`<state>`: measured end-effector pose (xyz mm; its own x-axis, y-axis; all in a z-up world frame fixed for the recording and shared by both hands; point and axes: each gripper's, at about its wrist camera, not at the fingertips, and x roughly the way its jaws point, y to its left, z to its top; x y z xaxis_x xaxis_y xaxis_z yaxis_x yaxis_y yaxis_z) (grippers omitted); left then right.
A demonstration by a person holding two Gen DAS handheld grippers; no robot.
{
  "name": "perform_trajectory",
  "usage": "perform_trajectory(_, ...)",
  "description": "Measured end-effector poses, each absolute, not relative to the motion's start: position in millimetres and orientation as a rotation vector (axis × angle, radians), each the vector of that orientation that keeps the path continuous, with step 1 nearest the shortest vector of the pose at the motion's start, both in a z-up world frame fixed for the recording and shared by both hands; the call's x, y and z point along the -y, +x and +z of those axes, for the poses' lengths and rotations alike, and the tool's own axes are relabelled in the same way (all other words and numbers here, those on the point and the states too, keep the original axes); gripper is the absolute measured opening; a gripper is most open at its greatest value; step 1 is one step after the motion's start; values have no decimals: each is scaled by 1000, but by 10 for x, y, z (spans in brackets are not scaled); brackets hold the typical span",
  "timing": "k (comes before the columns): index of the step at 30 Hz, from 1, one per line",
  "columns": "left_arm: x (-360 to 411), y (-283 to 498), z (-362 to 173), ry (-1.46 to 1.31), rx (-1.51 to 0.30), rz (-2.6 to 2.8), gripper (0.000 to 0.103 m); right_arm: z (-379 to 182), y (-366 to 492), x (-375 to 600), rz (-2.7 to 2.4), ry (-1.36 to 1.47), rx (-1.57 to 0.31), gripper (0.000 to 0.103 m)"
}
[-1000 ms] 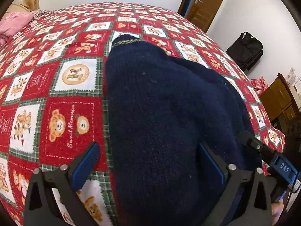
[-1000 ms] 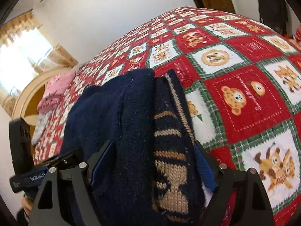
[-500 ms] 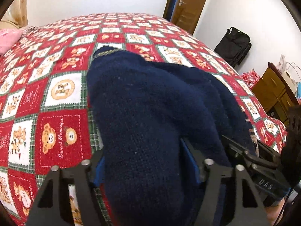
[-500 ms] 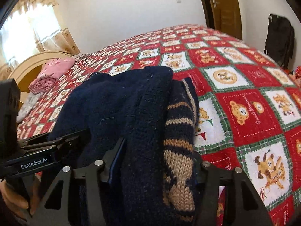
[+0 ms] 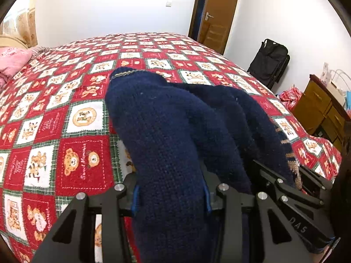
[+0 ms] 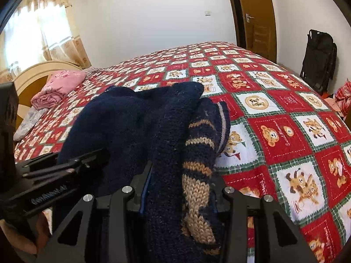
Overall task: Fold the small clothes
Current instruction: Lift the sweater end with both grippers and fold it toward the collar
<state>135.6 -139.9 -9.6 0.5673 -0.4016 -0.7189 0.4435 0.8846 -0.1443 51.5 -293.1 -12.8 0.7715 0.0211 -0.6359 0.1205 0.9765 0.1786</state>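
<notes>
A navy knitted sweater (image 5: 166,118) with tan stripes lies bunched on the red teddy-bear bedspread (image 5: 83,153). My left gripper (image 5: 171,199) is shut on its near edge, which is lifted off the bed. In the right wrist view the sweater (image 6: 136,122) shows its striped part, and my right gripper (image 6: 179,199) is shut on that near edge. The two grippers hold the sweater side by side; the right one shows in the left wrist view (image 5: 291,188) and the left one in the right wrist view (image 6: 57,168).
Folded pink clothes (image 6: 59,87) and a grey piece (image 6: 28,120) lie by the headboard. A black bag (image 5: 269,63) stands by the wall, a wooden cabinet (image 5: 318,109) at the right, a brown door (image 5: 215,15) behind the bed.
Both grippers have closed from open onto the sweater's near edge and lifted it. The views have tilted up, showing more of the room.
</notes>
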Motion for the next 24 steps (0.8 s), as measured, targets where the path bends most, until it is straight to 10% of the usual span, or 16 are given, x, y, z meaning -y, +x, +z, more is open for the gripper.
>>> perform_trajectory(24,263,1208,40,-22,-821,-294,42,209,760,1388,263,87,-676,32)
